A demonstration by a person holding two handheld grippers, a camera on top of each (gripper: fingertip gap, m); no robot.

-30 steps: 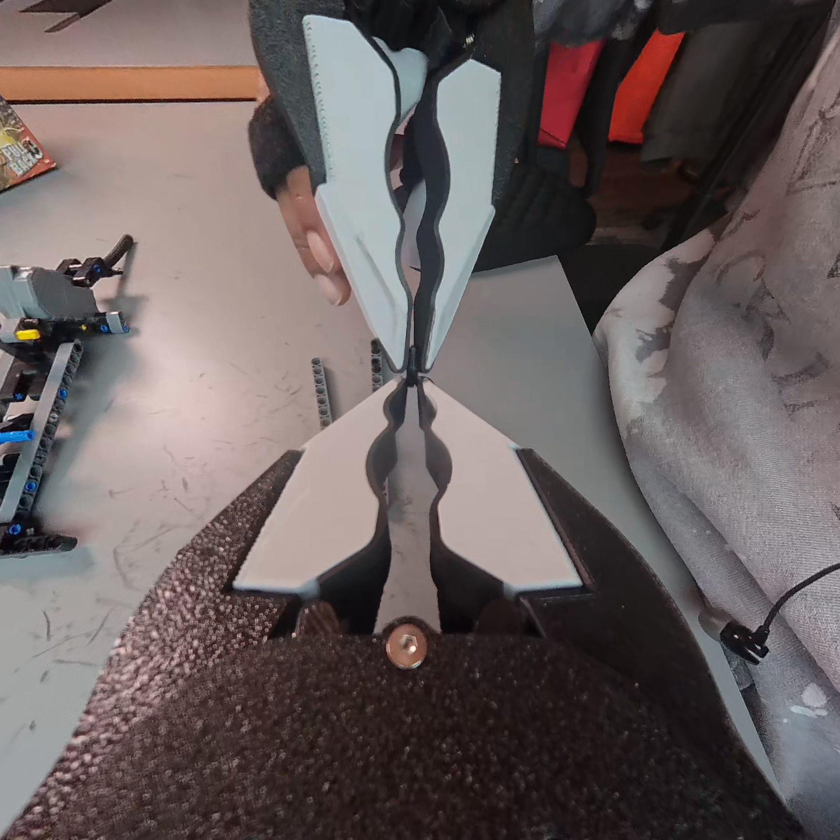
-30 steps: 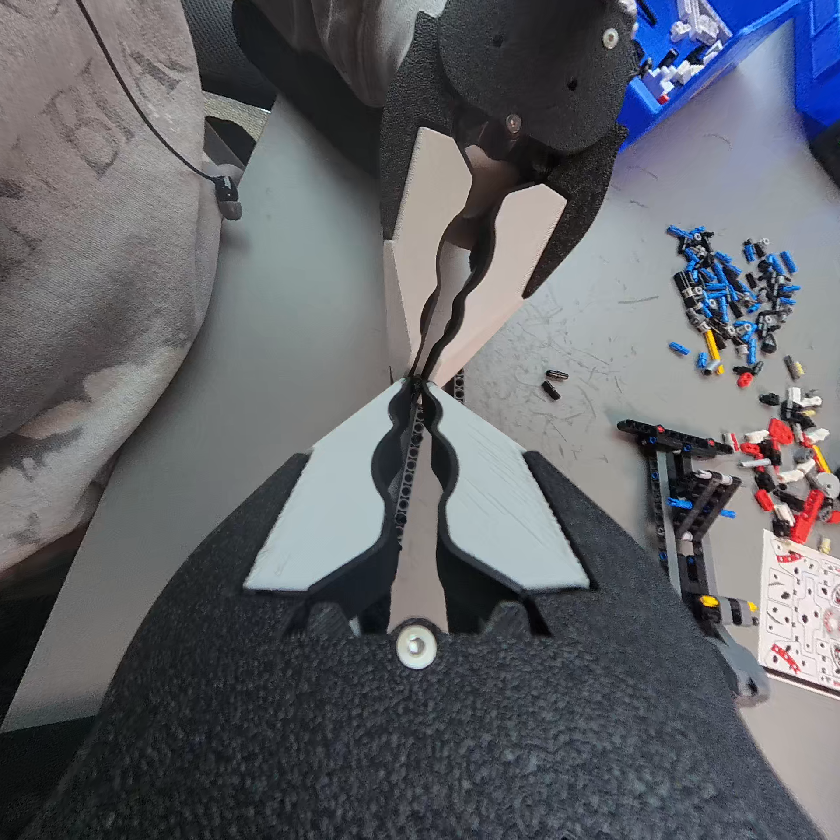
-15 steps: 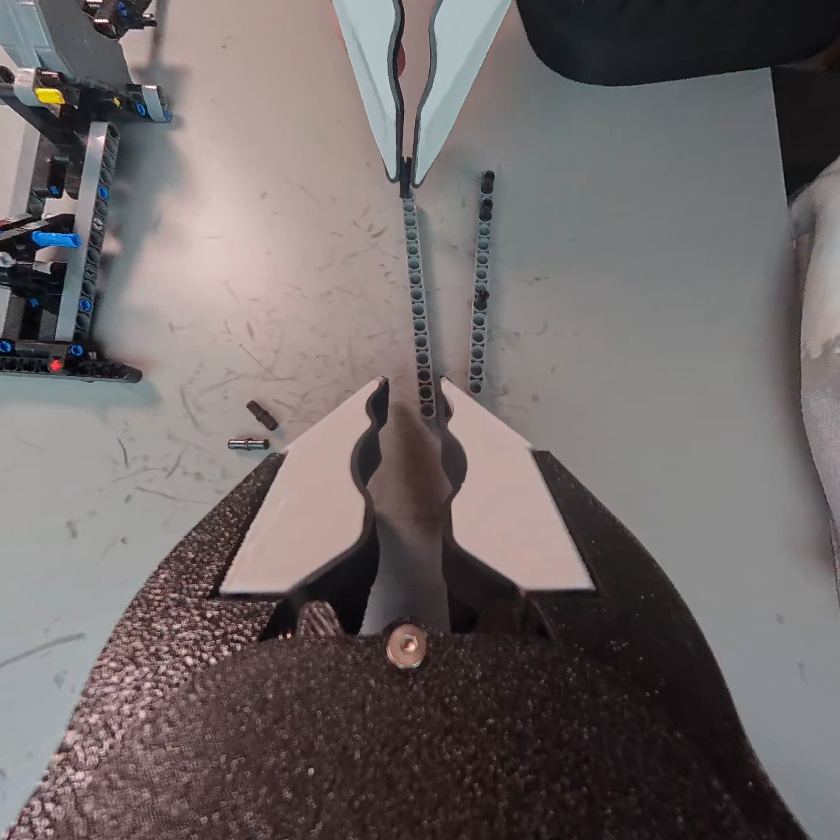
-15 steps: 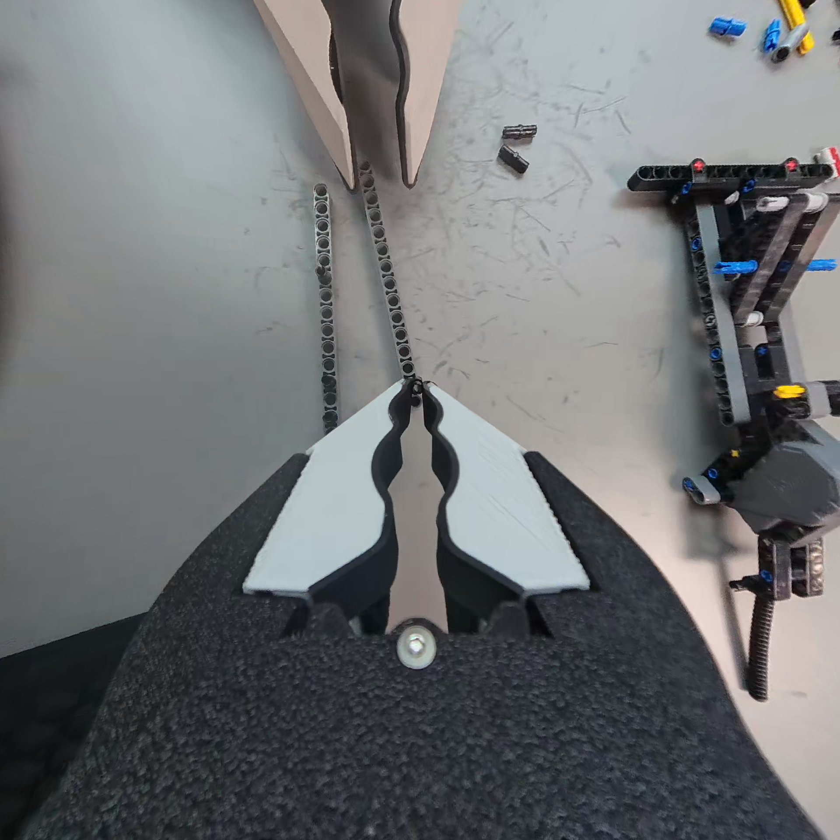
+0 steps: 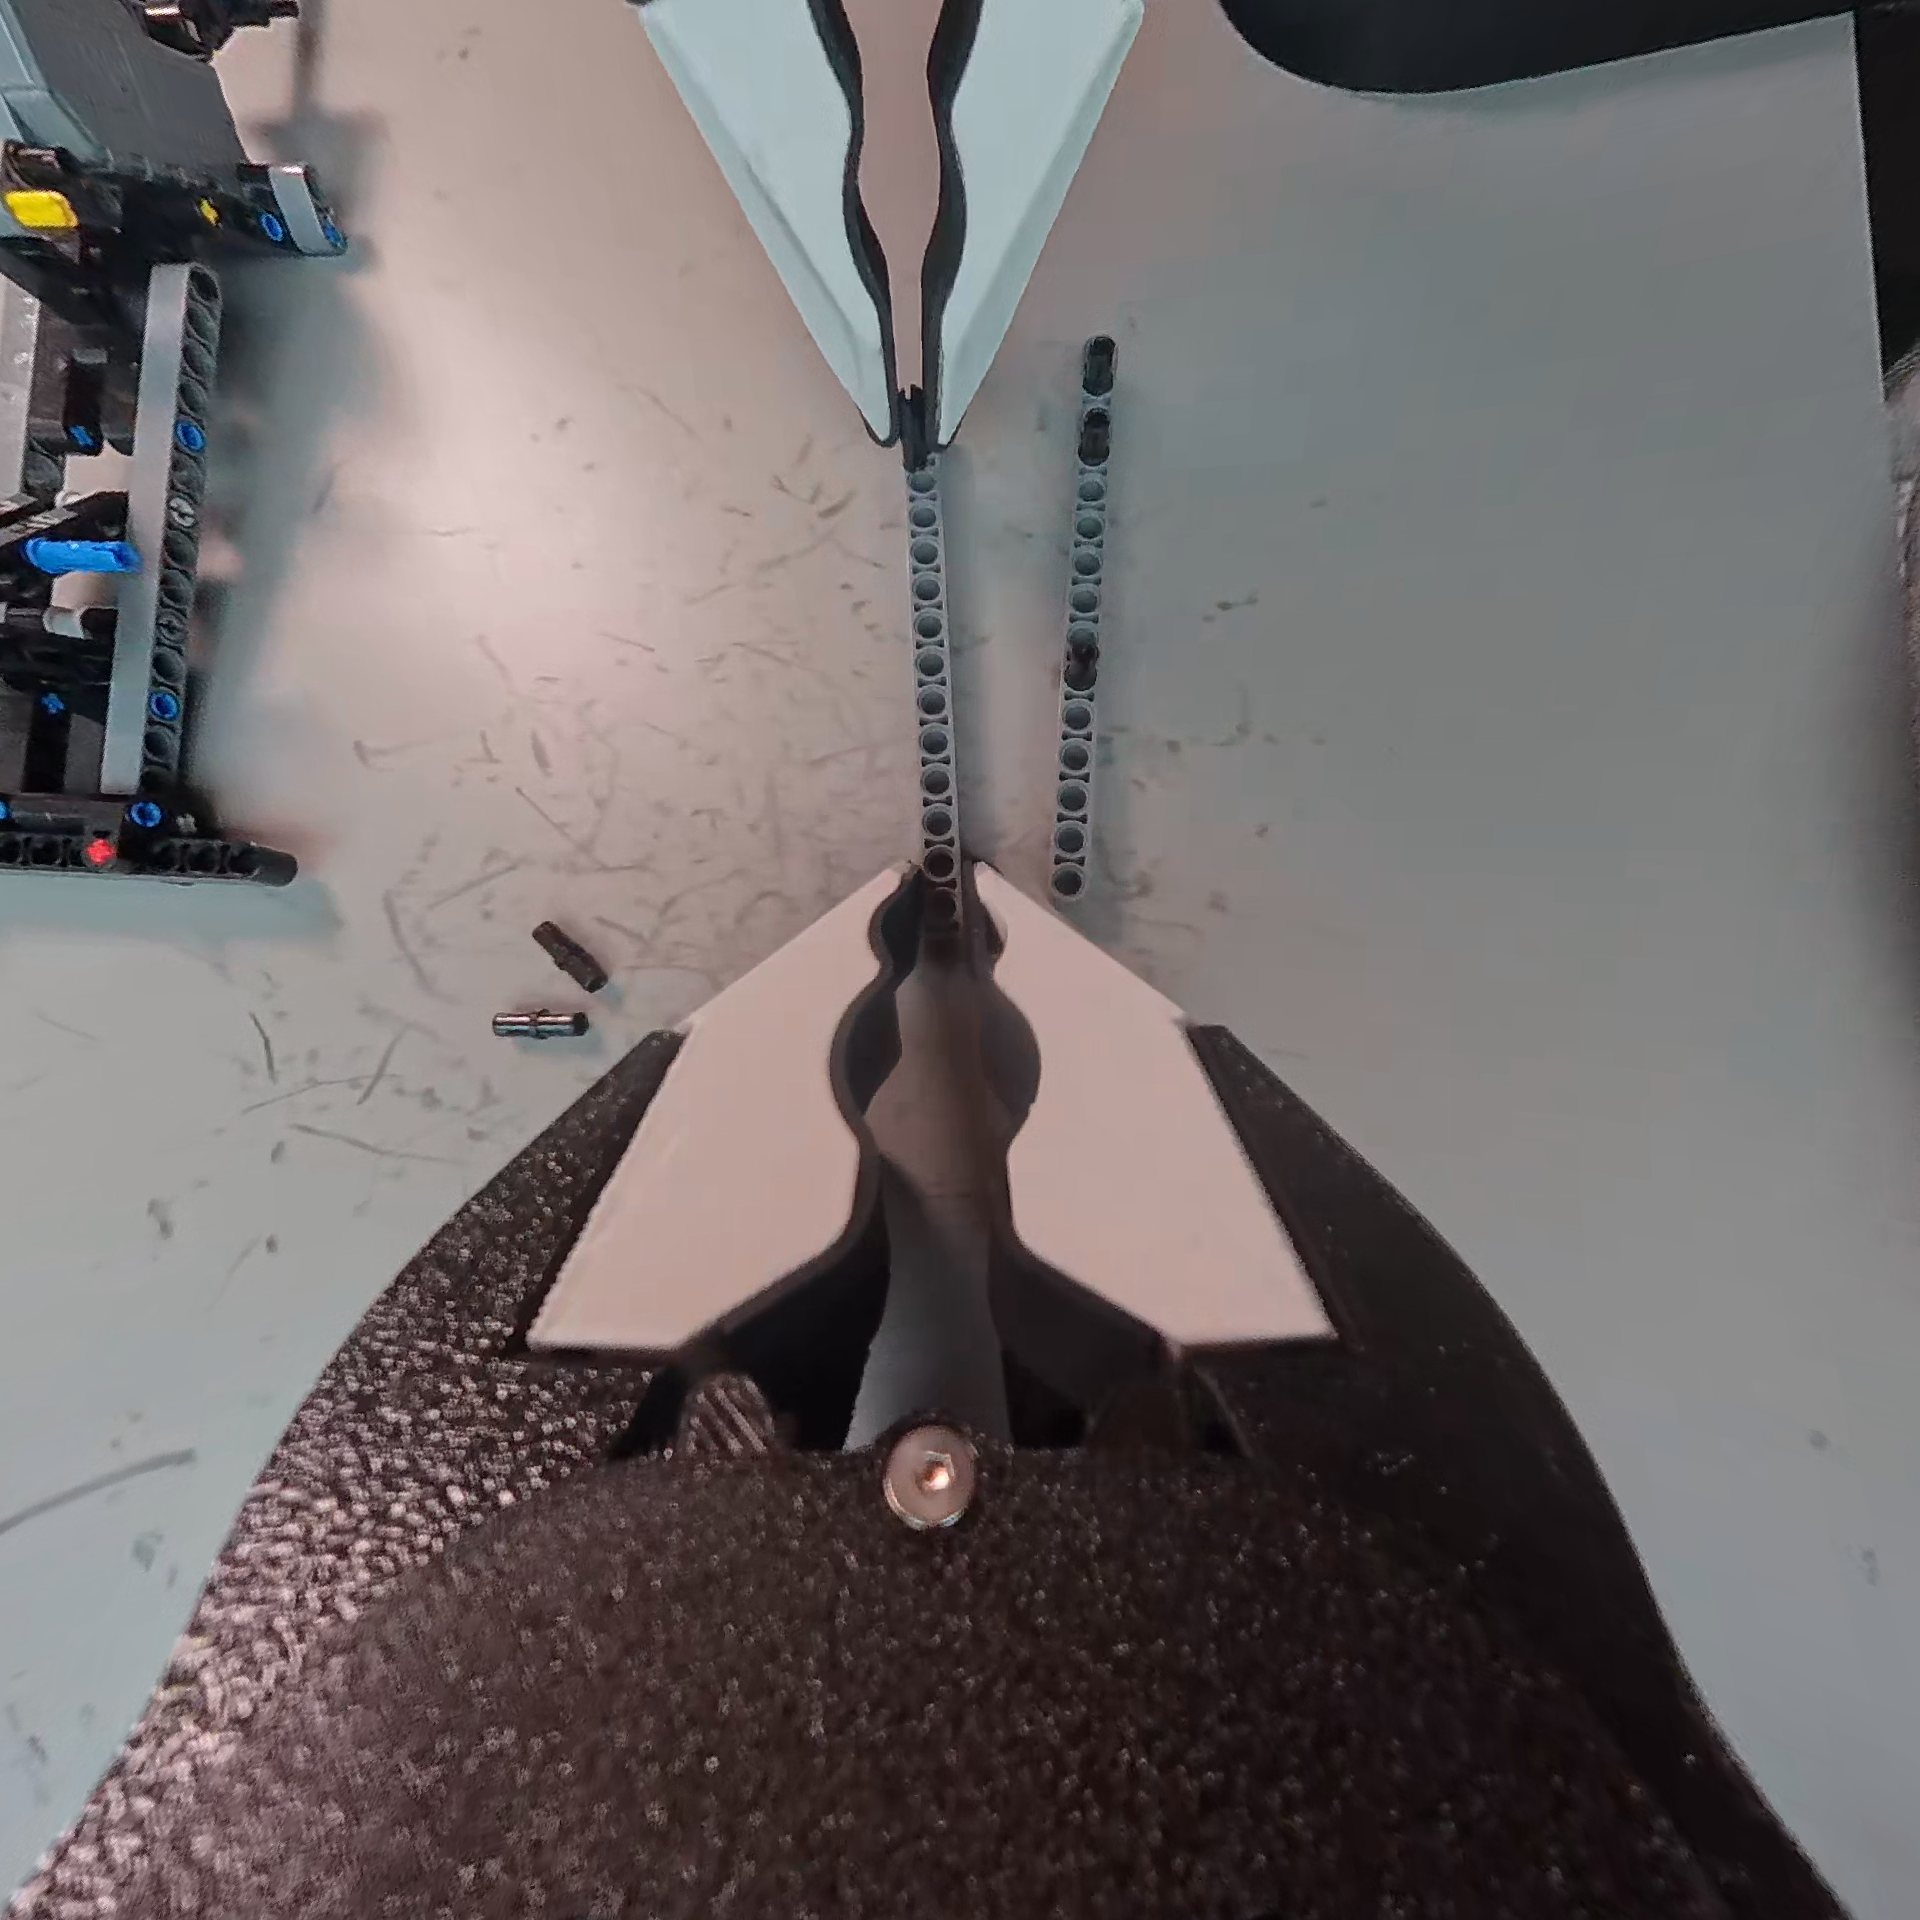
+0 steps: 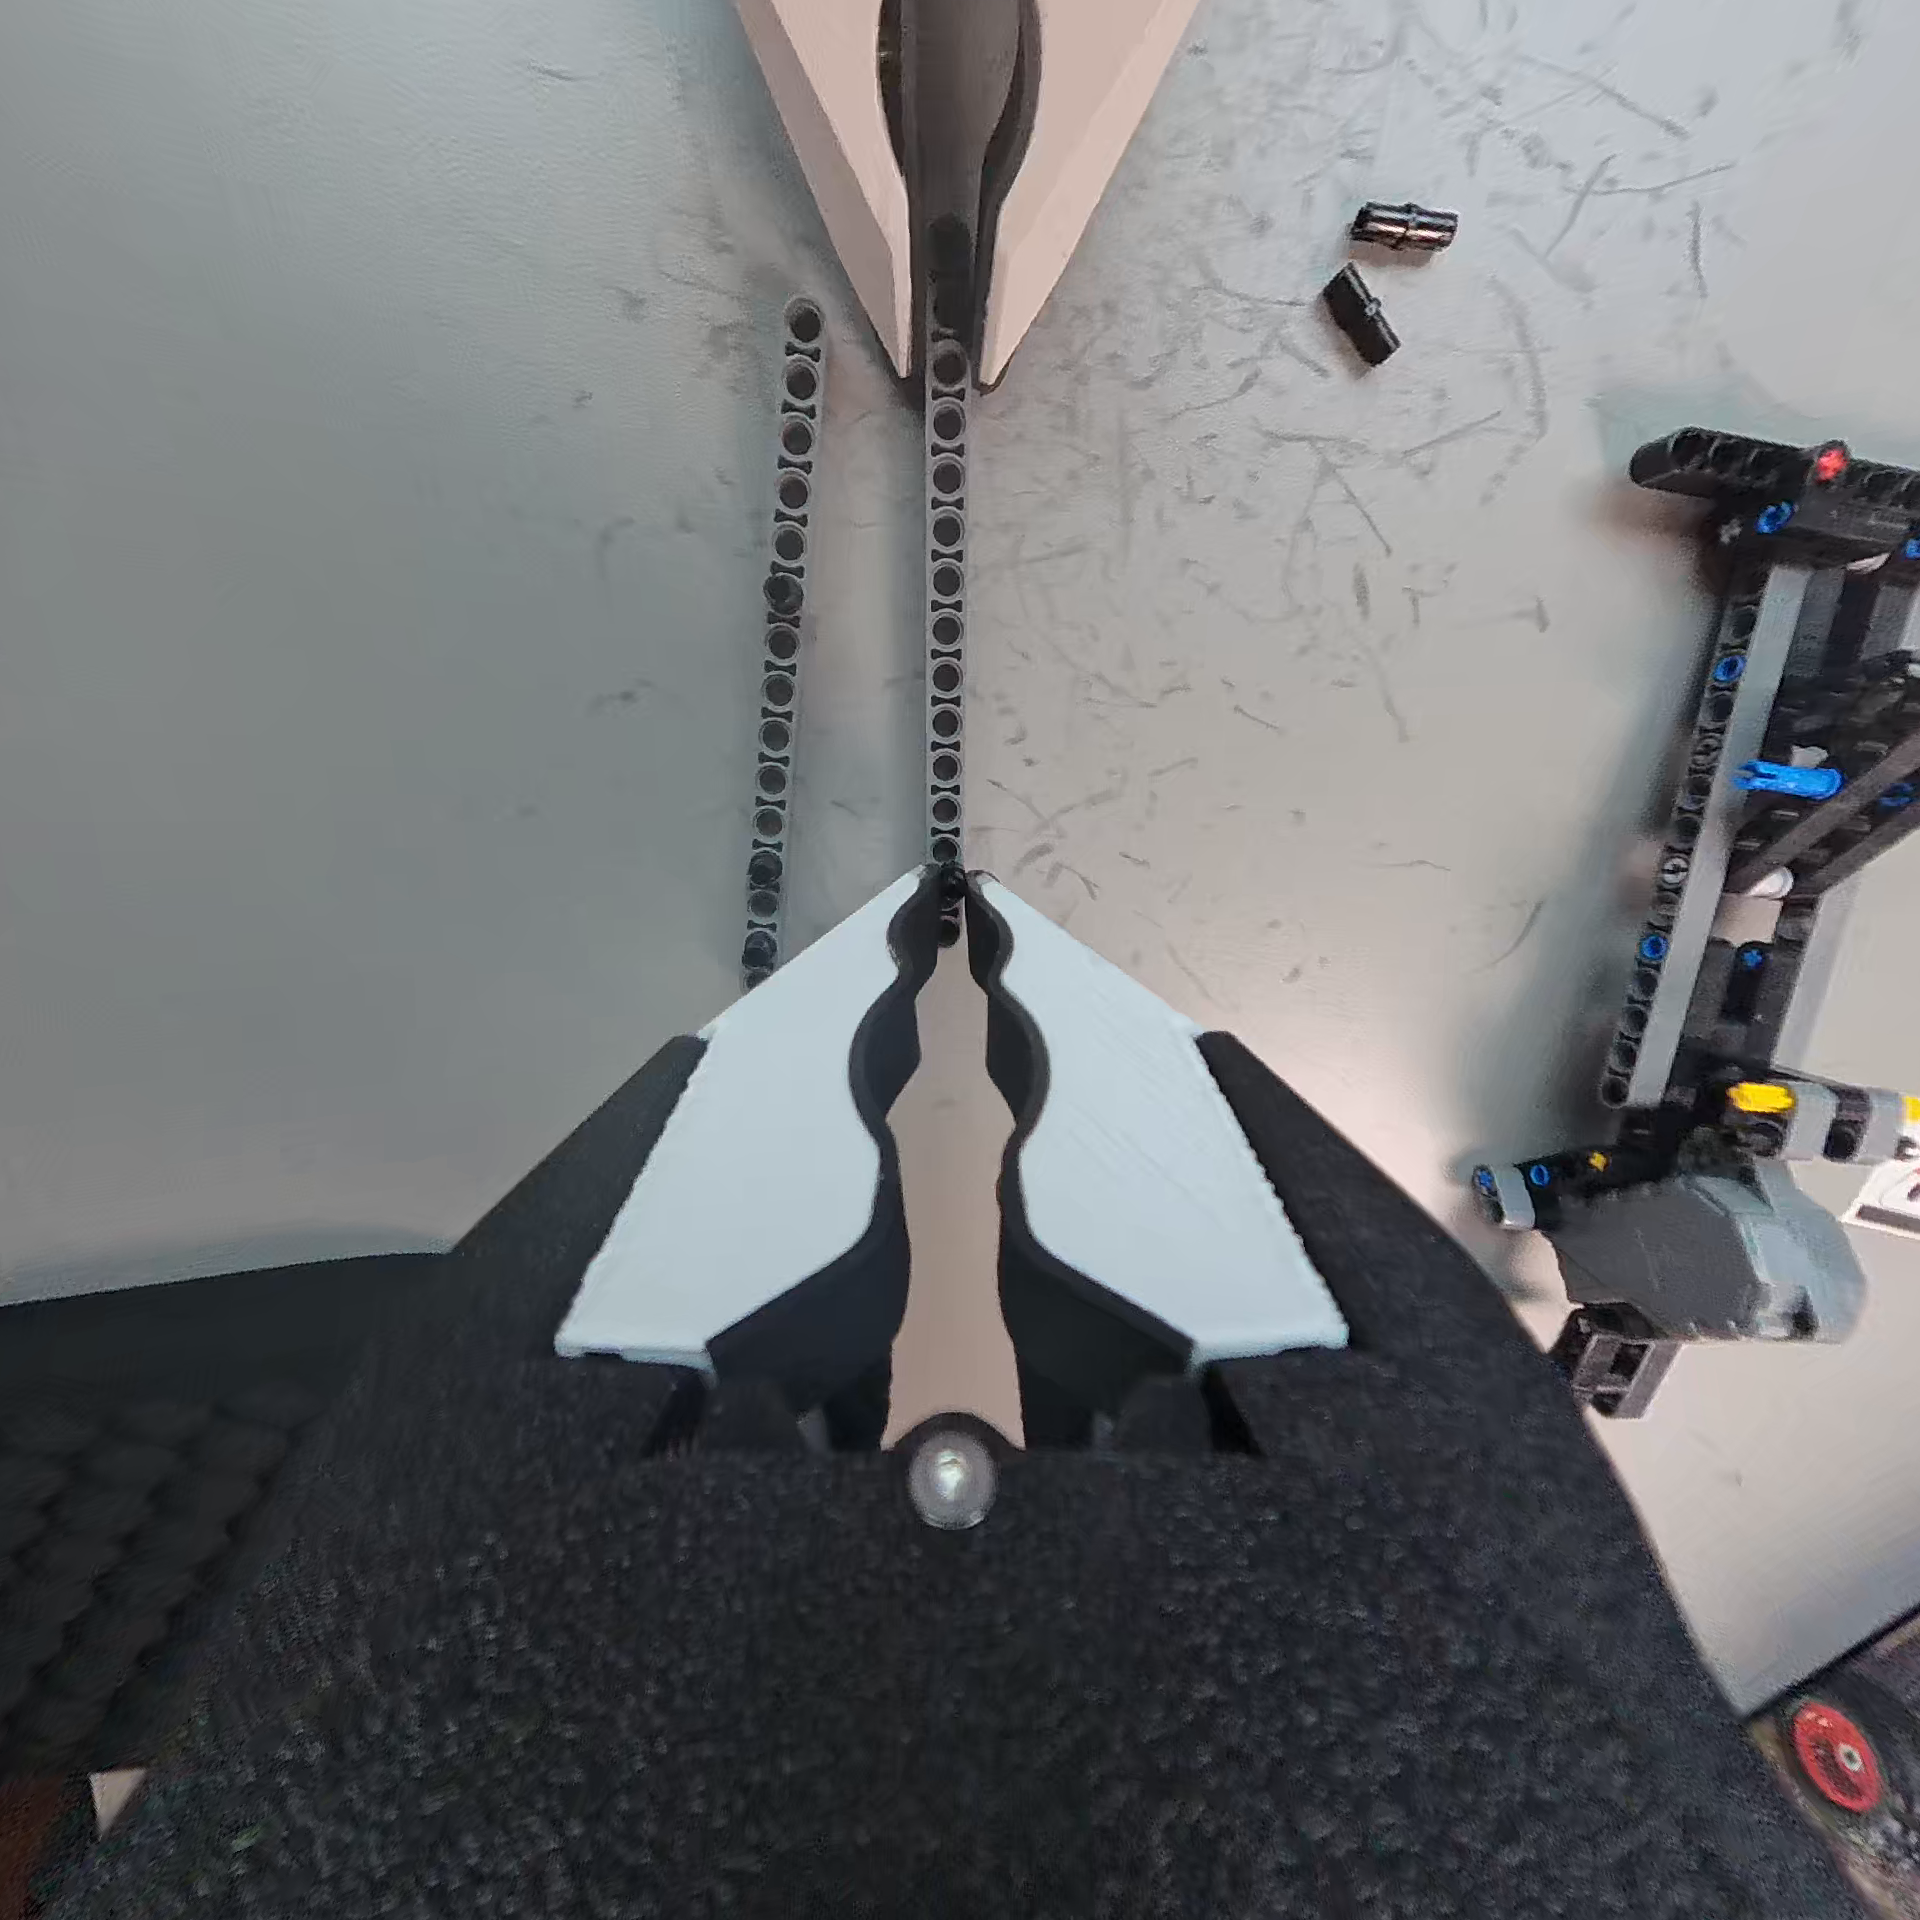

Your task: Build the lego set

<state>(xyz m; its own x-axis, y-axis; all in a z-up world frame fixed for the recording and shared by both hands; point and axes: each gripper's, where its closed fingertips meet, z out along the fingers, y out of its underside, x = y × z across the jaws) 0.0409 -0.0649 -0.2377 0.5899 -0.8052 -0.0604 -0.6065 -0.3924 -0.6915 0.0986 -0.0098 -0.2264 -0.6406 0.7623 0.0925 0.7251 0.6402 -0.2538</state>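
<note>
A long grey holed beam [image 5: 932, 665] runs between my two grippers, low over the grey table [image 5: 1455, 727]. My left gripper [image 5: 940, 881] is shut on its near end. My right gripper [image 6: 948, 883] is shut on the other end, which carries a black pin. Each gripper shows at the top of the other's view: the right gripper [image 5: 914, 428], the left gripper [image 6: 945, 364]. The beam also shows in the right wrist view [image 6: 948, 623]. A second grey beam [image 5: 1081, 623] with black pins lies flat beside it, also in the right wrist view [image 6: 784, 644].
A part-built black and grey chassis [image 5: 156, 520] lies to one side, with a grey motor block [image 6: 1704, 1268] on it. Two loose black pins [image 5: 566, 956] lie near my left gripper's fingers. The table edge and a dark seat [image 6: 125, 1455] are close behind my right gripper. There is about 9 centimeters between the tips of the two grippers.
Both grippers tilted down to face the table. The left gripper opened, slid to the beam's far end and closed on it. The right gripper kept its hold.
</note>
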